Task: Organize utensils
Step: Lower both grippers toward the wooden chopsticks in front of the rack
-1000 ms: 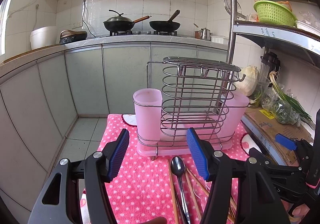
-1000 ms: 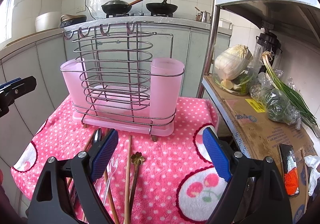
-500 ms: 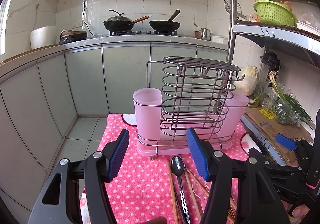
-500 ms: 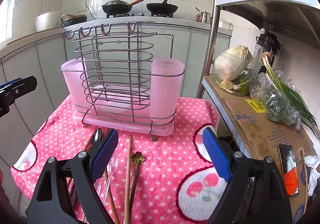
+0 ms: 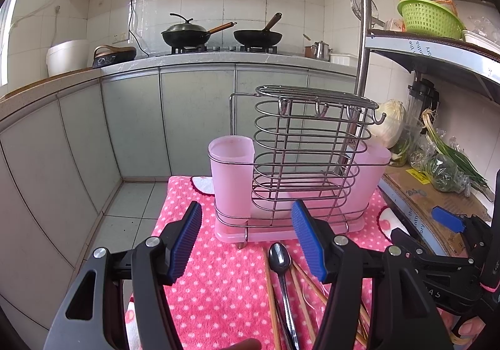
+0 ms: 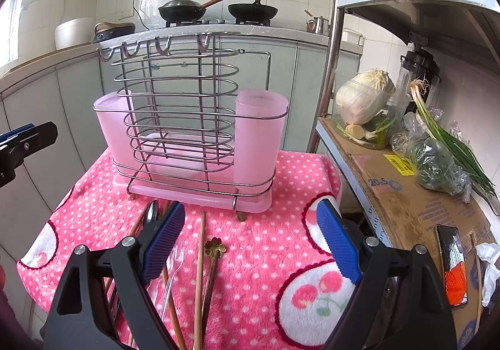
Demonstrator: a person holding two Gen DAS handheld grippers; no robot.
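A wire utensil rack (image 5: 300,162) (image 6: 187,118) with a pink cup (image 5: 231,175) (image 6: 259,137) at each end stands on a pink dotted cloth (image 5: 218,281) (image 6: 265,250). In front of it lie a metal spoon (image 5: 279,256) (image 6: 152,212), wooden chopsticks (image 5: 270,296) (image 6: 199,259), a clear plastic fork (image 6: 175,259) and a gold flower-handled utensil (image 6: 214,248). My left gripper (image 5: 247,240) is open above the cloth, left of the spoon. My right gripper (image 6: 250,240) is open over the utensils, nothing between its fingers.
A metal shelf unit (image 6: 403,193) stands right of the cloth, holding cabbage (image 6: 364,96), green onions (image 6: 450,143), a phone (image 6: 453,259) and a green basket (image 5: 429,17). Kitchen counter with two pans (image 5: 218,32) runs behind. Floor tiles (image 5: 131,209) lie to the left.
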